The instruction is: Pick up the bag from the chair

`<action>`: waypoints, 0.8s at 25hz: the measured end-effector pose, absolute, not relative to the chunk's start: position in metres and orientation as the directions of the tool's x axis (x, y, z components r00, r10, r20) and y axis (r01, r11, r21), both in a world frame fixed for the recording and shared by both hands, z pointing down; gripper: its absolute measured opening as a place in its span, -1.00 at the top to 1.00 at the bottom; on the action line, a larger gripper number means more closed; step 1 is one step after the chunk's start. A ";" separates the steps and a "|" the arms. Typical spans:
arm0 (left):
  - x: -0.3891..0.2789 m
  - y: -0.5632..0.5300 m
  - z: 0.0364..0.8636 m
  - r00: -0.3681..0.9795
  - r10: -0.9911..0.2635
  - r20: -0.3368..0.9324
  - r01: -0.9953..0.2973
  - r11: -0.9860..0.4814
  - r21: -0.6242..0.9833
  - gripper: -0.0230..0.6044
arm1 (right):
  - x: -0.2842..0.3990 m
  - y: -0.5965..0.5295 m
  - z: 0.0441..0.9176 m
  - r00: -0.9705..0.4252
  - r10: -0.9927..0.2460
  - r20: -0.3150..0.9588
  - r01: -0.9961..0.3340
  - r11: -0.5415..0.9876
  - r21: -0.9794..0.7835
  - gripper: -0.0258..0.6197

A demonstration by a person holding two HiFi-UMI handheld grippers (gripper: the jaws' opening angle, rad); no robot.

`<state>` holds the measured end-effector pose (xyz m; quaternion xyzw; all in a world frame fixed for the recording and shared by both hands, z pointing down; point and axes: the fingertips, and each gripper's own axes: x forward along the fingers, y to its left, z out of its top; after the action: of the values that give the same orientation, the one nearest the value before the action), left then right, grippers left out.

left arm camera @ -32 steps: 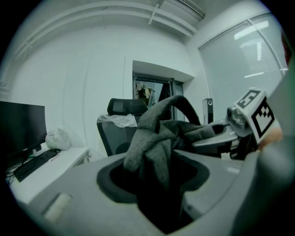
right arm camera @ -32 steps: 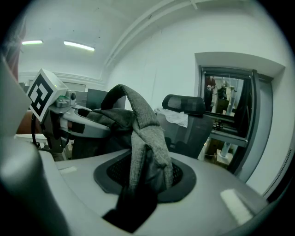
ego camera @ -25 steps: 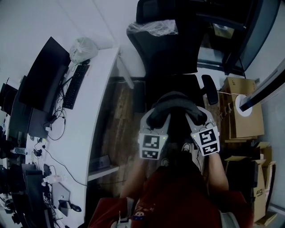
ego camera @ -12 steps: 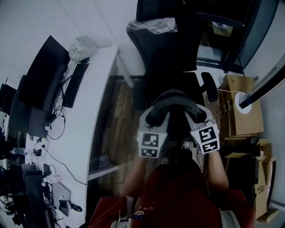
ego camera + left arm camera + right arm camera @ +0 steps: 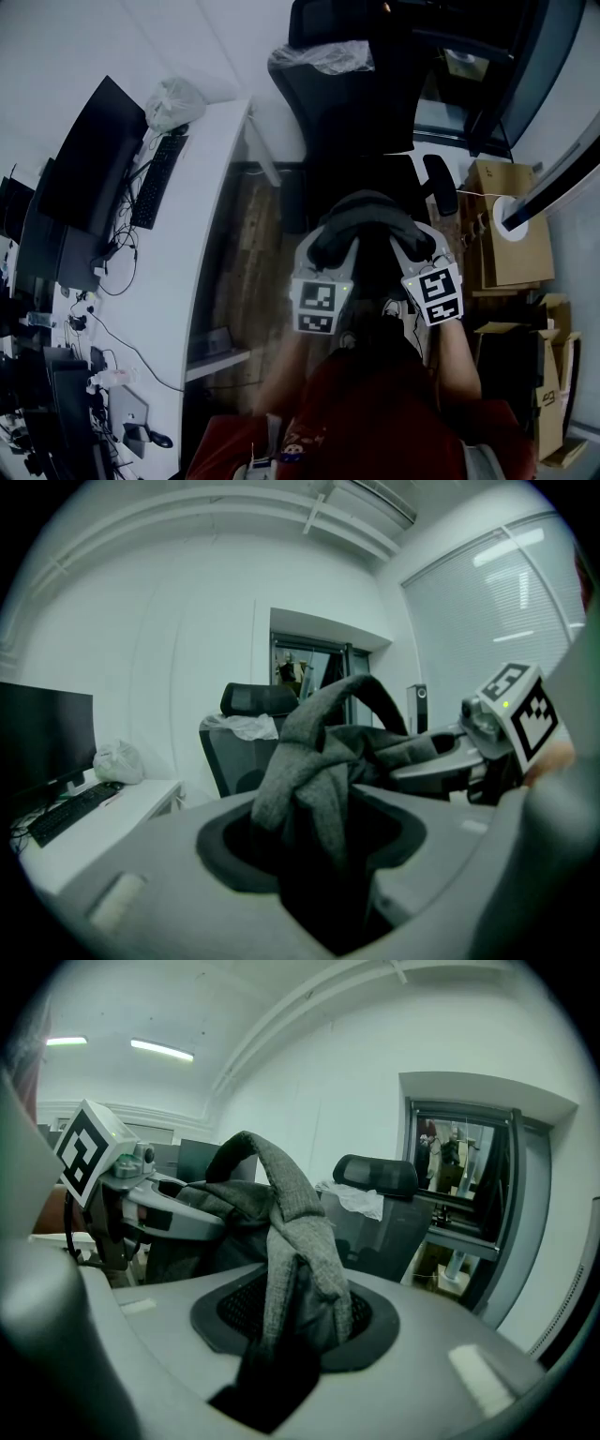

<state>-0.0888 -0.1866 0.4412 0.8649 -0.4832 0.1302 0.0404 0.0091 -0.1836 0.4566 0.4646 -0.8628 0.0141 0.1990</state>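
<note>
A dark grey fabric bag [image 5: 367, 225] hangs between my two grippers, lifted above the black office chair [image 5: 361, 103]. My left gripper [image 5: 330, 246] is shut on the bag's left side; its grey cloth [image 5: 305, 771] bunches up out of the jaws. On the bag's right side my right gripper [image 5: 412, 246] is shut too, with the grey strap [image 5: 291, 1232] rising from between its jaws. The chair's back [image 5: 248, 728] stands behind the bag in the left gripper view. The chair seat under the bag is mostly hidden.
A white desk [image 5: 202, 216] runs along the left with a black monitor [image 5: 89, 159], a keyboard [image 5: 159, 180] and a white plastic bag [image 5: 173, 101]. Cardboard boxes [image 5: 506, 225] stand at the right. A plastic-wrapped headrest [image 5: 323, 58] tops the chair. A glass door [image 5: 459, 1213] lies behind.
Both grippers with the bag stay almost in place; only a slight shift of the view between frames.
</note>
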 end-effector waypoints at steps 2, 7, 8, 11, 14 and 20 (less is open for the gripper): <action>-0.089 -0.186 0.441 0.500 -0.825 0.262 -0.846 -0.530 -0.053 0.24 | 0.009 -0.184 0.456 -0.488 -0.797 0.356 -0.807 0.568 0.163 0.51; -0.091 -0.186 0.439 0.502 -0.824 0.262 -0.845 -0.532 -0.056 0.24 | 0.007 -0.182 0.454 -0.486 -0.797 0.359 -0.808 0.566 0.165 0.50; -0.091 -0.185 0.439 0.502 -0.824 0.263 -0.845 -0.532 -0.055 0.24 | 0.007 -0.182 0.454 -0.485 -0.797 0.359 -0.807 0.566 0.166 0.50; -0.092 -0.184 0.439 0.502 -0.824 0.262 -0.846 -0.531 -0.048 0.24 | 0.006 -0.181 0.454 -0.485 -0.796 0.361 -0.805 0.568 0.170 0.50; -0.092 -0.183 0.439 0.505 -0.823 0.261 -0.844 -0.533 -0.048 0.24 | 0.005 -0.180 0.453 -0.483 -0.798 0.361 -0.806 0.566 0.174 0.50; -0.096 -0.180 0.440 0.507 -0.820 0.265 -0.843 -0.535 -0.045 0.24 | 0.002 -0.177 0.455 -0.481 -0.797 0.366 -0.805 0.567 0.177 0.50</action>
<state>-0.0963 -0.1803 0.4404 0.8668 -0.4799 0.1278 0.0448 0.0017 -0.1768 0.4545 0.4655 -0.8603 0.0097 0.2075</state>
